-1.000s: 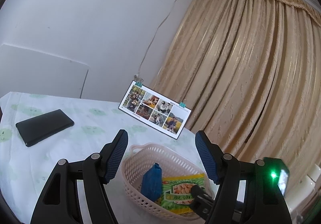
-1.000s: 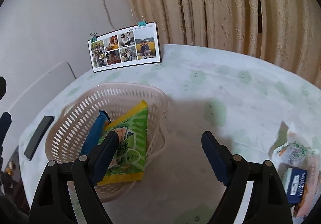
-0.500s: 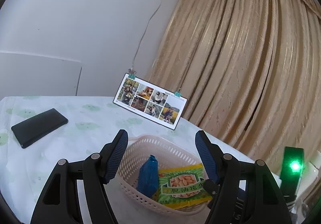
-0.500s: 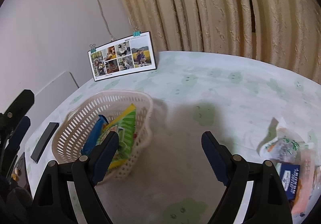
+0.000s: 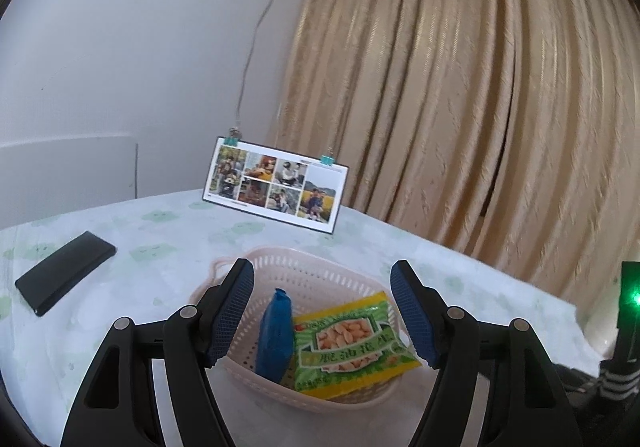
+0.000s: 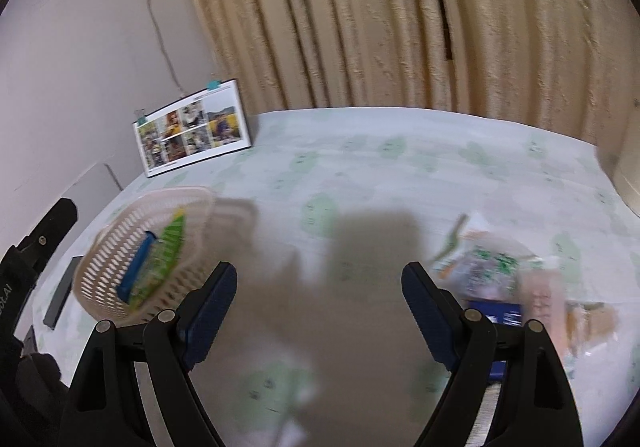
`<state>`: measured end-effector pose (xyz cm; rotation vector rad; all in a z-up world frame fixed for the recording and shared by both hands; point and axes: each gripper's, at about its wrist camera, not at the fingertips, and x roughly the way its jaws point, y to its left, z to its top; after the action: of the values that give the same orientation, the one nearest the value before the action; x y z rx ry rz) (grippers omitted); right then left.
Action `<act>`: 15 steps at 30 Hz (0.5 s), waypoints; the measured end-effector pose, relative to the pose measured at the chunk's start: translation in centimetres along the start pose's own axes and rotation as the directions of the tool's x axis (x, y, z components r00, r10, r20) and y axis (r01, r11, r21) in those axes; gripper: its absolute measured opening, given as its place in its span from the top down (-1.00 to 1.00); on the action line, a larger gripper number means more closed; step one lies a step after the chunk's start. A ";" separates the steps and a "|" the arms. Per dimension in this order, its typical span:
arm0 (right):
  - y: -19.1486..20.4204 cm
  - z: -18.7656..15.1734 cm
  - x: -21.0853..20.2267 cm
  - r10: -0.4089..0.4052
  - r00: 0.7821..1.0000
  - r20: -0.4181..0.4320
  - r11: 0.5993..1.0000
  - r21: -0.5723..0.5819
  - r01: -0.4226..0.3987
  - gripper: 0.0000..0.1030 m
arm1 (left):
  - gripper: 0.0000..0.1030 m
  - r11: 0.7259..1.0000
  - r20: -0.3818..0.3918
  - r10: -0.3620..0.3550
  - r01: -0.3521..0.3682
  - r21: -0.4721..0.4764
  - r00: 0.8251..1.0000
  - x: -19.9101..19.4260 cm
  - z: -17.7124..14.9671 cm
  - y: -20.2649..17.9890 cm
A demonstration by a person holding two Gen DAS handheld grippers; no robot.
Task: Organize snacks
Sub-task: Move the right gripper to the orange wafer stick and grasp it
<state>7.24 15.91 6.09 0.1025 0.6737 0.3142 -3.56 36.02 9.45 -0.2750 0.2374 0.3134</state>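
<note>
The right gripper (image 6: 319, 307) has its blue-padded fingers (image 6: 210, 309) spread wide apart with nothing between them, only bare desk (image 6: 400, 175) and a dark shadow under the gap. Just right of the right-hand finger lies the loose pile of snacks (image 6: 500, 279), blurred in this view: a pale crinkled wrapper with green print, a dark blue packet nearest the finger, and an orange-tan pack beside it. The pile sits to the near right of the fingers, so the move that seems due is a swing right and down onto it; the blur hides each packet's long axis, so I cannot tell how it lines up with the fingers.

The left gripper (image 5: 322, 311) is likewise wide apart and empty, poised above the near rim of the pink basket (image 5: 316, 271). Inside, a blue packet (image 5: 276, 339) stands on edge against a green and yellow peanut bag (image 5: 352, 347) that lies tilted with its long side running left to right.

The basket stands at the left of the desk, well apart from the pile, and the right gripper is plainly the nearer to the remaining snacks. Farther off are a black phone (image 5: 66, 273) at the left and a photo card (image 5: 276, 187) against the wall.
</note>
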 end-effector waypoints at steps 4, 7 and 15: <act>-2.2 -0.3 -0.3 -0.045 0.999 -0.001 0.998 0.038 0.045 -0.61 | -0.39 1.000 -0.010 -0.002 0.002 0.023 1.000 0.2 -0.2 -0.5; -3.8 -0.5 -0.8 -0.081 0.997 0.007 0.995 0.057 0.081 -0.61 | -0.39 0.999 -0.015 -0.003 0.003 0.038 1.000 0.3 -0.4 -0.8; -6.3 -0.6 -2.1 -0.144 0.989 0.027 0.986 0.083 0.142 -0.61 | -0.39 0.994 -0.028 -0.018 0.021 0.109 0.999 0.4 -1.1 -2.5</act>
<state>6.94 9.29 5.62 0.1352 0.6579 0.1468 -2.59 33.54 8.84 -0.1737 0.2777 0.2769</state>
